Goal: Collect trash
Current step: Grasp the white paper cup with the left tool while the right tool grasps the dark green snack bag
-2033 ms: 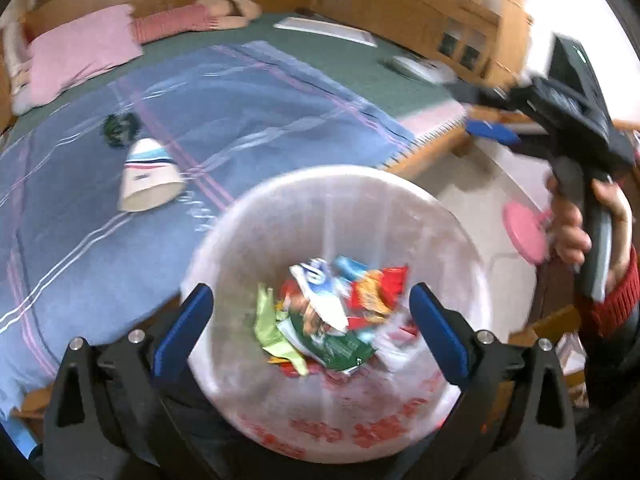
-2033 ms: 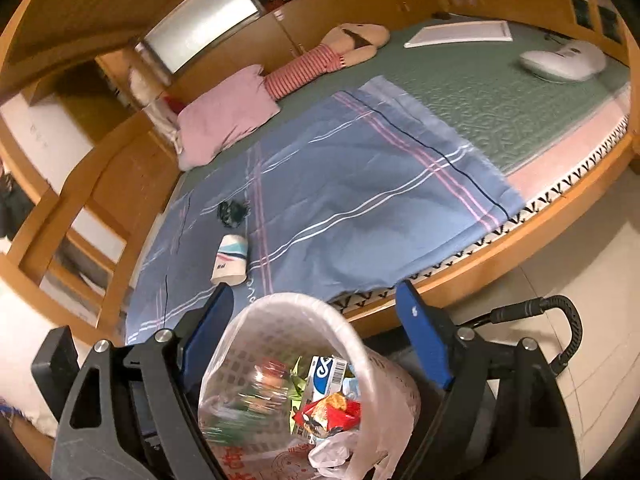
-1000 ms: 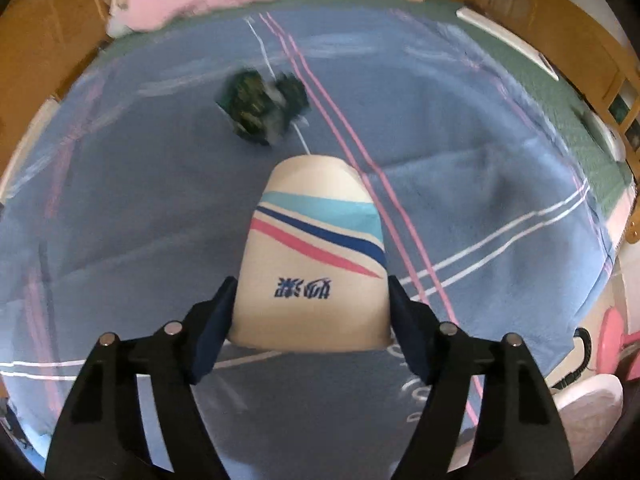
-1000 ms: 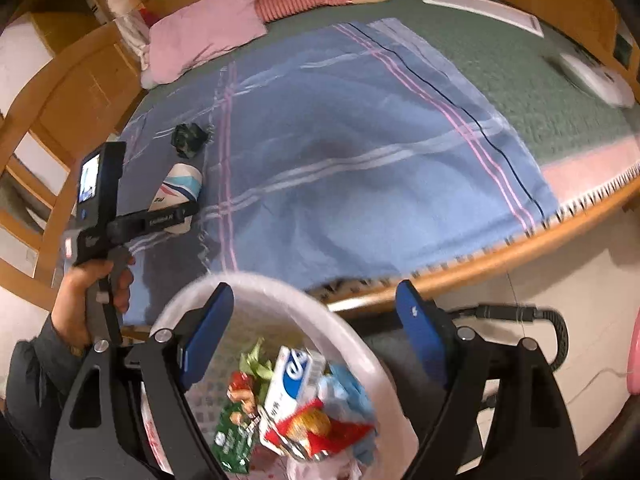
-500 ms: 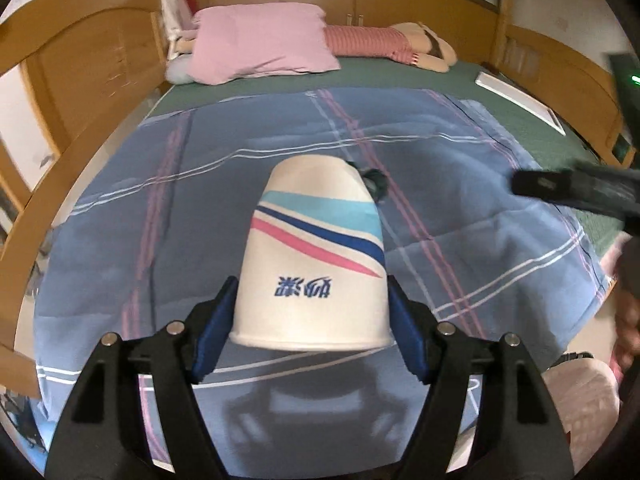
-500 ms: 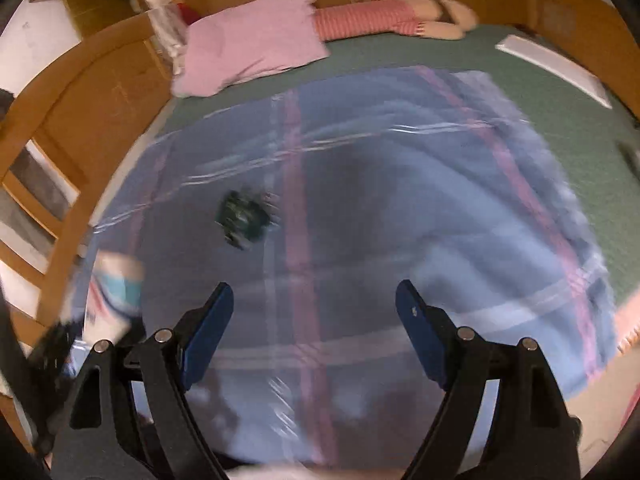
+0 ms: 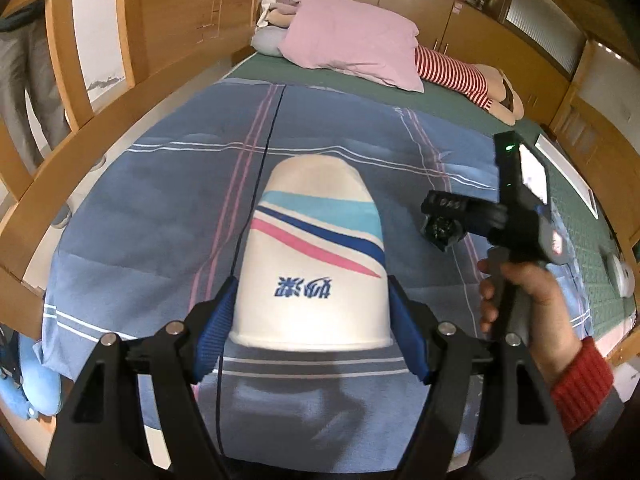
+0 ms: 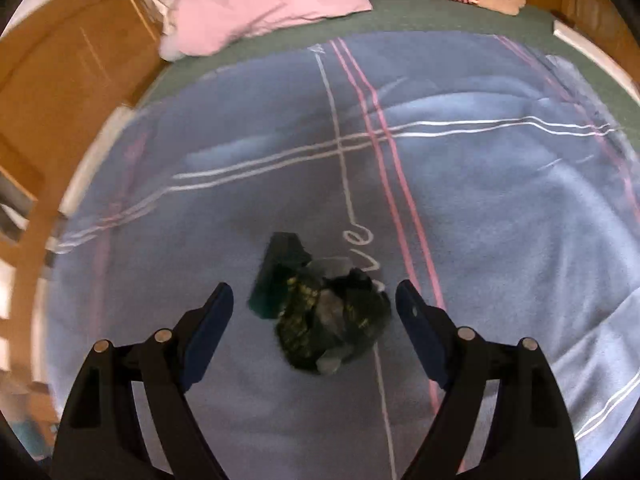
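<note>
My left gripper (image 7: 310,320) is shut on a white paper cup (image 7: 316,256) with blue and pink stripes, held bottom-forward above the blue blanket (image 7: 160,208). My right gripper (image 8: 314,312) is open, its fingers on either side of a crumpled dark green wrapper (image 8: 324,312) that lies on the blanket (image 8: 480,200). In the left wrist view the right gripper (image 7: 440,228) hangs over the same wrapper, held by a hand in a red cuff.
A pink pillow (image 7: 352,44) and a striped plush doll (image 7: 460,76) lie at the head of the bed. A wooden bed frame (image 7: 60,152) runs along the left. A white device (image 7: 620,276) lies on the green mattress at right.
The left gripper has lifted the cup higher off the blanket. The right gripper has moved from over the bin to the dark wrapper and now straddles it.
</note>
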Motion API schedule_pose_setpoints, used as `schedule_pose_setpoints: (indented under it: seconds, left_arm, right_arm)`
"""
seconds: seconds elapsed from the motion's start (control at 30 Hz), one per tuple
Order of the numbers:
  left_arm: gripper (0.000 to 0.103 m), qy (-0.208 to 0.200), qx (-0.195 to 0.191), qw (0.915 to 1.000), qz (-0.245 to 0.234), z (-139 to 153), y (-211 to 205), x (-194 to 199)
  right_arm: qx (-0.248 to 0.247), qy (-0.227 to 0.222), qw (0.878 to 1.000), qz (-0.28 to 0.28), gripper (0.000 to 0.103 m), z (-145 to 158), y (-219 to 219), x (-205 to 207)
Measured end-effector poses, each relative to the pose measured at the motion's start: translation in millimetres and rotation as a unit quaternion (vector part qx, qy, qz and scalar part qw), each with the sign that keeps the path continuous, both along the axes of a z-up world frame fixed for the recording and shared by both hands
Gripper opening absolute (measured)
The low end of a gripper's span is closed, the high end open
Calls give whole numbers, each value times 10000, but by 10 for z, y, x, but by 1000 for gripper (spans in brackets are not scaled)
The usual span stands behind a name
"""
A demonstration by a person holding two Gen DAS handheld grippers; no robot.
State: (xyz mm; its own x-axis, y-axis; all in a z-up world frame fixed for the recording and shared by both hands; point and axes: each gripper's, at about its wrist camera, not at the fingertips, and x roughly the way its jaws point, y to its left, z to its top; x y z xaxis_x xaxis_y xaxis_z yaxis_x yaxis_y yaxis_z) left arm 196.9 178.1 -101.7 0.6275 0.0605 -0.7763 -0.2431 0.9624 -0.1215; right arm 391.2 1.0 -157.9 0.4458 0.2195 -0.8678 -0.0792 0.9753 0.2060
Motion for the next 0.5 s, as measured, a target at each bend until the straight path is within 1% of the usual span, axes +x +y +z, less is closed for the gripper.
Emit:
schedule_pose_setpoints:
  seconds: [0.2,0.27,0.37,0.43,0.47,0.5]
  left_arm:
    - [73,80,-63,9999,-118,-70,-62,71]
    - [73,105,-217,9996,-167,-112,-57,84]
    - [73,243,-662,9973,-219,-235,-15,147]
    - [73,346,-784,9961,-221,-328,-14,204]
    - [73,386,-806,9958,-221,-374,-14,224]
    - [73,450,-844,9952,-229,-426,-25,247]
  right_arm:
    - [-402,-109,9991,126,81,-55,22,-90]
    - [-466,-137,9985,252,59,-68,10,-135]
    - [-415,-62,9983,409,56,-73,-24,-226]
    - [-439,-25,9974,568,56,-21,-66,-378]
    - [-476,-16,9972,578,56,-15,-49,-380]
    - [-519,20,9968,600,56,26,-120,-497]
